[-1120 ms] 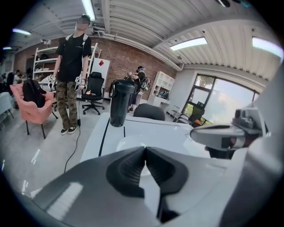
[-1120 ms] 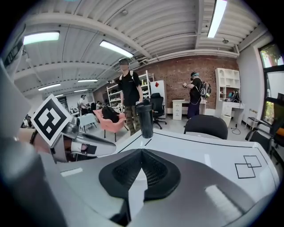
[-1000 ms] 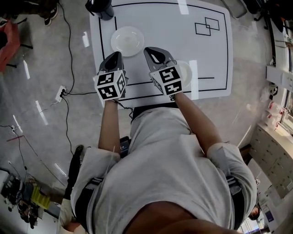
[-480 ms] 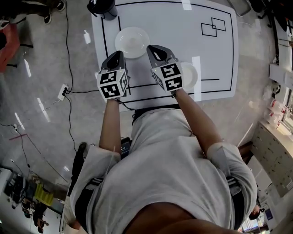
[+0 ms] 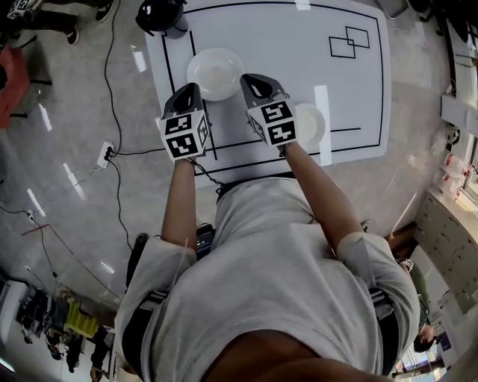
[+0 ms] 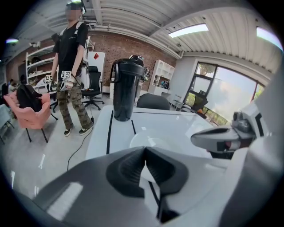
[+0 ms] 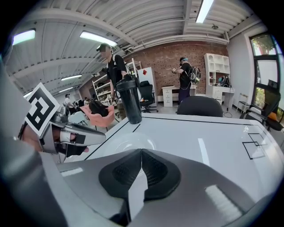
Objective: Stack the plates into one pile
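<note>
Black jug (image 5: 160,13), upper left, stands at the corner of the white table (image 5: 299,45). Left gripper (image 5: 190,89), centre left, is clenched on nothing. White plate (image 5: 215,73), upper centre, lies between the two gripper tips. Right gripper (image 5: 251,79) is likewise clenched and empty. Second plate (image 5: 310,124), centre right, is partly hidden behind that gripper's marker cube and lies apart from the first, so no pile exists yet. Risk: jaws lowered unopened would likely shove a plate across the smooth top instead of seizing its rim. Compared with a second ago, more of the second plate shows, and both jaws are unchanged.
</note>
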Tool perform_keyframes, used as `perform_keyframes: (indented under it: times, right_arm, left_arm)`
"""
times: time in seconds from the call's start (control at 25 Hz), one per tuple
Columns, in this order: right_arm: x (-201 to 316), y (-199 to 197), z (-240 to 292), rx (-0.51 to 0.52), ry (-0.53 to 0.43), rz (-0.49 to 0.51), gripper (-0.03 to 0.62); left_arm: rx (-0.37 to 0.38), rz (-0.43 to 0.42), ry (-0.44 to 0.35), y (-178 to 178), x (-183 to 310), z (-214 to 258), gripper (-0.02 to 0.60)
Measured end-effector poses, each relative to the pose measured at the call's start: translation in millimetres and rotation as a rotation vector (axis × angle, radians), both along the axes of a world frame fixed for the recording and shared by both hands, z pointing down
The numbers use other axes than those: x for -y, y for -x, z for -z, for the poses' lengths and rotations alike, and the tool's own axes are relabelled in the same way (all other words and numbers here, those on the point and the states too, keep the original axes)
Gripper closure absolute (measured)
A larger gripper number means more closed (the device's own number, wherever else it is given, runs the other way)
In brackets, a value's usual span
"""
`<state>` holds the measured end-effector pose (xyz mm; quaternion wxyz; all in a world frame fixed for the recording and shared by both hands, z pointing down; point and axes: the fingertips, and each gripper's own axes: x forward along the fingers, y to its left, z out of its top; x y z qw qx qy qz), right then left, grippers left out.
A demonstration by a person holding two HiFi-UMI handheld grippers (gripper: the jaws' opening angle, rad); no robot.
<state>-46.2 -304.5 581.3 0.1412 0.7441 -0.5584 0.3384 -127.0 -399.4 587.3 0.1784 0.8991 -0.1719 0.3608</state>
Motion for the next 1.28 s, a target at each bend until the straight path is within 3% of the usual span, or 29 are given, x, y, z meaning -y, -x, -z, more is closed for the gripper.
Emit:
perform_keyframes:
  times: [0.32,0.4,0.52,0.88,1.28]
  right_arm:
    - [9.7,0.4,-19.8,0.042,0.047,0.007,0.496]
    - [12.0,-0.1,-24.5,0.054,0.059,0.01,0.479]
    - [14.2,0.6,-28.6,0.069,0.078,0.02,0.452]
    - [17.9,-4.1,-46.5,0.137,0.114,0.007,0.385]
    - [18.5,3.3,-47.9,0.167,0.099,0.01,0.376]
  left_arm:
    - [0.038,0.045,0.008,4.1,18.6,-15.3,0.577]
    - [0.046,0.041,0.03,2.9,18.7,-21.1,0.468]
    - [0.058,0.015,0.062,1.1,14.8,-26.9,0.43]
    - [0.069,-0.003,0.121,-6.2,12.7,-39.4,0.42]
    - [0.085,0.002,0.14,-2.9,9.8,-42.9,0.422]
